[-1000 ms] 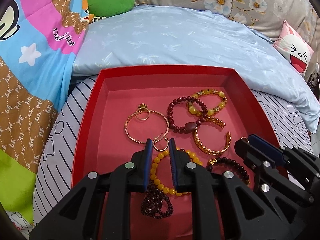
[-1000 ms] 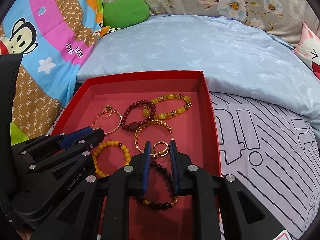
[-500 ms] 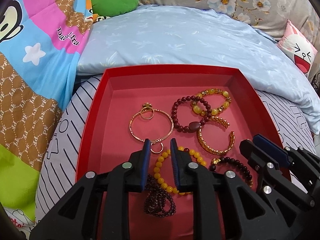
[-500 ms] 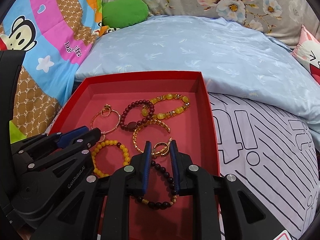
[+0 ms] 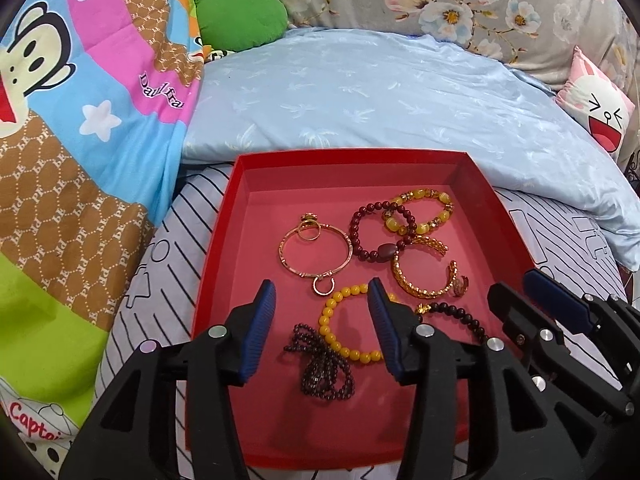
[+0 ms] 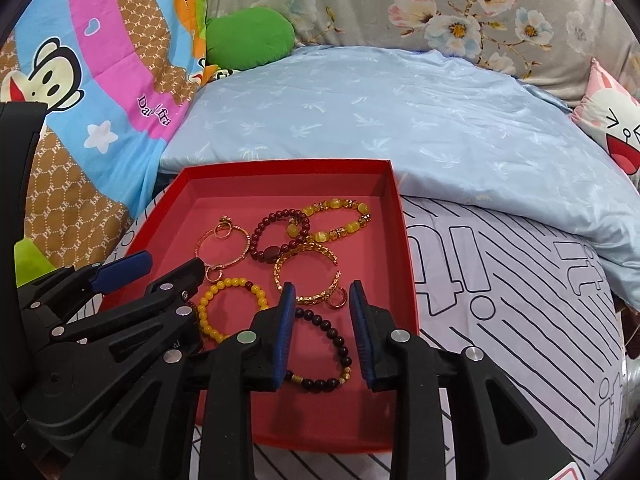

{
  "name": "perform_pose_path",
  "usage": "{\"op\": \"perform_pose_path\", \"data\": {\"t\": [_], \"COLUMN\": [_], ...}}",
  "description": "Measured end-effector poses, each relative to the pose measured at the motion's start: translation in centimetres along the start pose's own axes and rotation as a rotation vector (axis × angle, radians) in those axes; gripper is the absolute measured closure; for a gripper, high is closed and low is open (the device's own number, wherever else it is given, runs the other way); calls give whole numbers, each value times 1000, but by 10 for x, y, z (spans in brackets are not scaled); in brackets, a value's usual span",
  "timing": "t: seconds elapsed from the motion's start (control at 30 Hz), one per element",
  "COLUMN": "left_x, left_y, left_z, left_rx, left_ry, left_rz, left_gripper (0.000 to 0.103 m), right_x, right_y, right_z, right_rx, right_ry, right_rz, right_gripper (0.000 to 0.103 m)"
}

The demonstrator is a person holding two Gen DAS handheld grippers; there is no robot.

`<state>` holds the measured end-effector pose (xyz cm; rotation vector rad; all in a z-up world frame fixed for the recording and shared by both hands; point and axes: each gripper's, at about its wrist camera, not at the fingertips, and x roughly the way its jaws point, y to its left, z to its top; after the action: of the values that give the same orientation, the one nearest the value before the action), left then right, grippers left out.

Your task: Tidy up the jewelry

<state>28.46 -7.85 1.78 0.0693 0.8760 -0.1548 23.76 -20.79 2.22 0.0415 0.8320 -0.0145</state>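
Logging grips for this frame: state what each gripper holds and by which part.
Nothing is held. The left gripper and right gripper are both open over the red tray; each small gold ring lies loose on the tray floor.

A light-blue quilt [image 5: 380, 96] lies folded across the bed. A cartoon-monkey blanket [image 5: 80, 140] lies at the left, touching a green cushion [image 5: 242, 20]. A floral pillow [image 6: 460, 12] stands behind. The line-patterned sheet [image 6: 512, 292] bears lettering, possibly "it".

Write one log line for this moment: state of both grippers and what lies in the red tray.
left gripper: open, empty | right gripper: open, empty | red tray: bracelets, bangles, small gold rings loose inside | nothing held
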Motion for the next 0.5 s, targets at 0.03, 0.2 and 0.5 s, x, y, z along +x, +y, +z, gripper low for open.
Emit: {"op": "perform_pose_path", "data": {"t": [0.03, 0.2, 0.5], "left_x": [-4, -19, -43], "left_y": [0, 0, 1], "left_z": [-2, -11, -32], "left_rx": [0, 5, -2], "left_ry": [-1, -6, -11], "left_rz": [6, 26, 33], "left_gripper": [56, 51, 46], "right_x": [-3, -20, -43], "right_y": [1, 3, 5], "right_z": [-1, -11, -31], "right_rx": [-2, -2, 9], "right_ry": [-2, -7, -9], "right_rz": [-1, -7, -9], "right_gripper": [74, 74, 69]}}
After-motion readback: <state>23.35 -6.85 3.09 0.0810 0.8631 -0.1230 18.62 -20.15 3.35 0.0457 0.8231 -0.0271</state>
